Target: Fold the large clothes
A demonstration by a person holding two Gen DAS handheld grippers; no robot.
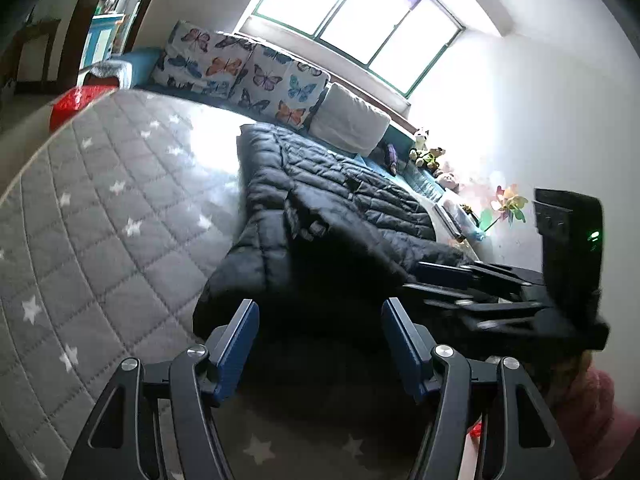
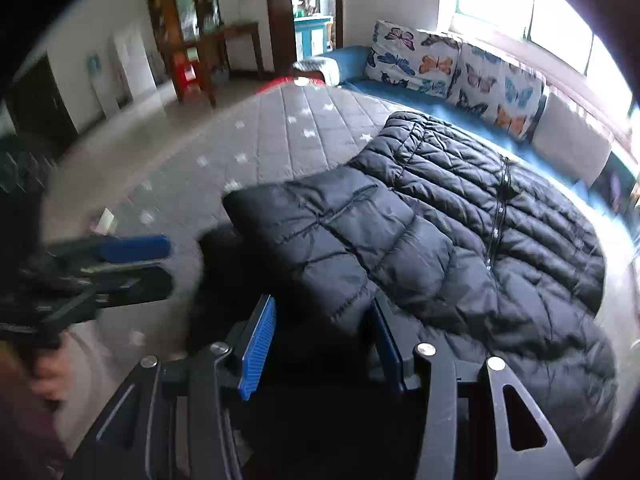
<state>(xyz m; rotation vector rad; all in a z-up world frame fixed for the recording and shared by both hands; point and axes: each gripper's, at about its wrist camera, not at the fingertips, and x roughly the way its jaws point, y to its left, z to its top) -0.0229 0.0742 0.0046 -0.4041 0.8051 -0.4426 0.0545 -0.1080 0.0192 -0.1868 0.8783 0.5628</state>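
Note:
A large black quilted puffer jacket [image 1: 320, 216] lies spread on a grey star-patterned mattress [image 1: 100, 220], one sleeve folded across its body [image 2: 332, 240]. My left gripper [image 1: 318, 320] is open, jaws wide, above the jacket's near edge, holding nothing. It also shows in the right wrist view [image 2: 132, 264] at the left, blurred. My right gripper [image 2: 324, 332] is open with the folded sleeve's end between its blue pads, not clamped. It also shows in the left wrist view [image 1: 452, 280] at the right, over the jacket.
Butterfly-print cushions [image 2: 452, 68] and a white pillow [image 1: 352, 120] line the blue bench under the window. Stuffed toys [image 1: 428, 152] and a pinwheel [image 1: 508, 204] stand by the wall. A wooden table [image 2: 216, 56] stands across the floor. A red object [image 1: 76, 104] sits at the mattress corner.

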